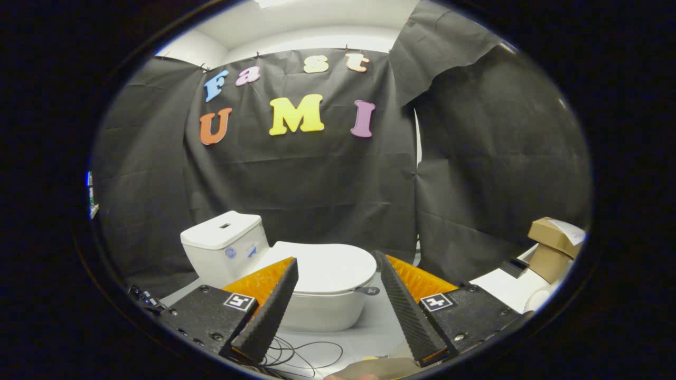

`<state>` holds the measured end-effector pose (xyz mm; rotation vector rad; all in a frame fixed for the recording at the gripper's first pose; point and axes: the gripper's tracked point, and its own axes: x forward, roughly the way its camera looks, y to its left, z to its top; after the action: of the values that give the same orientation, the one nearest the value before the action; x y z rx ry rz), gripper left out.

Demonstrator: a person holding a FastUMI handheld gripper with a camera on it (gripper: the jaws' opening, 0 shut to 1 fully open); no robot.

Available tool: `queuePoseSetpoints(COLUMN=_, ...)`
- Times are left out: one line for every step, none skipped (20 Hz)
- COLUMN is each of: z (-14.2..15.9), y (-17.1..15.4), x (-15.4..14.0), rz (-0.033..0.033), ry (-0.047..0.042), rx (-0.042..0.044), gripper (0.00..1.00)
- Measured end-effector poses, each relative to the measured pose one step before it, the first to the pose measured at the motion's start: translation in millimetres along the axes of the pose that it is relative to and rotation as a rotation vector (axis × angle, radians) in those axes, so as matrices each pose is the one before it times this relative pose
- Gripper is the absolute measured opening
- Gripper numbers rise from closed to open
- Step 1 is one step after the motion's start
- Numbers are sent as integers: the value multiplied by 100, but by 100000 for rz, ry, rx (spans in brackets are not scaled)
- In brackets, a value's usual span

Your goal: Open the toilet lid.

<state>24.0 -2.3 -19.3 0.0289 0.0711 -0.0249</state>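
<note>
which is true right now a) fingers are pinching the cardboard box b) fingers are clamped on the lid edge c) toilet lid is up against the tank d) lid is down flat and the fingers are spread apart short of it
d: the lid lies flat on the toilet bowl, in front of the tank, while the gripper is open, its fingers spread and holding nothing, the lid just beyond them.

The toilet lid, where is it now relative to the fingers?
In the gripper view the toilet lid lies closed on the bowl, just beyond the open gripper, and the tank stands behind it to the left.
</note>
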Motion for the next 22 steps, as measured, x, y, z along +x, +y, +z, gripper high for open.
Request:
queuePoseSetpoints(z=-22, y=-180, x=219, rz=-280, ry=628, rx=571, gripper=99)
queuePoseSetpoints(z=0, y=-245, x=287, rz=-327, ry=1183, rx=229, gripper=99)
queuePoseSetpoints(z=-120, y=-278, x=236, rz=-431, ry=42, rx=37, gripper=99)
queuePoseSetpoints(z=272, y=-282, x=188, rz=-391, ry=-561, rx=-303, gripper=98)
queuePoseSetpoints(z=140, y=-215, x=217, rz=-542, ry=-748, rx=-667, gripper=98)
queuePoseSetpoints(z=154, y=-250, x=173, rz=-323, ry=-227, rx=-806, gripper=98)
queuePoseSetpoints(z=-77, y=-120, x=368, rz=-71, ry=76, rx=-714, gripper=99)
queuePoseSetpoints(z=-21, y=-105, x=271, rz=486, ry=451, rx=-436, gripper=98)
queuePoseSetpoints(z=11, y=-256, x=411, rz=379, ry=551, rx=286, gripper=99)
queuePoseSetpoints(z=-30, y=-279, x=497, rz=86, ry=1072, rx=578, gripper=99)
queuePoseSetpoints(z=-126, y=-326, x=556, rz=-157, ry=1225, rx=1009, gripper=99)
queuePoseSetpoints(z=-10, y=-309, x=726, rz=-83, ry=1334, rx=1216, gripper=99)
queuePoseSetpoints(z=-135, y=-245, x=653, rz=38, ry=1086, rx=1067, gripper=99)
queuePoseSetpoints(z=-134, y=-301, x=654, rz=-482, ry=1238, rx=553, gripper=99)
queuePoseSetpoints(z=-194, y=-264, x=729, rz=-363, ry=1272, rx=-149, gripper=99)
queuePoseSetpoints(z=-69, y=-255, x=700, rz=-468, ry=935, rx=-202, gripper=99)
queuePoseSetpoints(z=-204, y=-264, x=701, rz=-351, ry=1080, rx=-386, gripper=99)
queuePoseSetpoints(z=-87, y=-212, x=631, rz=-239, ry=860, rx=-58, gripper=99)
queuePoseSetpoints(z=-61, y=-180, x=681, rz=-64, ry=650, rx=40, gripper=99)
queuePoseSetpoints(z=-123, y=-194, x=675, rz=-49, ry=1275, rx=34, gripper=98)
queuePoseSetpoints(z=-229, y=-151, x=847, rz=18, ry=1126, rx=161, gripper=99)
queuePoseSetpoints(z=-150, y=-131, x=841, rz=148, ry=1492, rx=134, gripper=99)
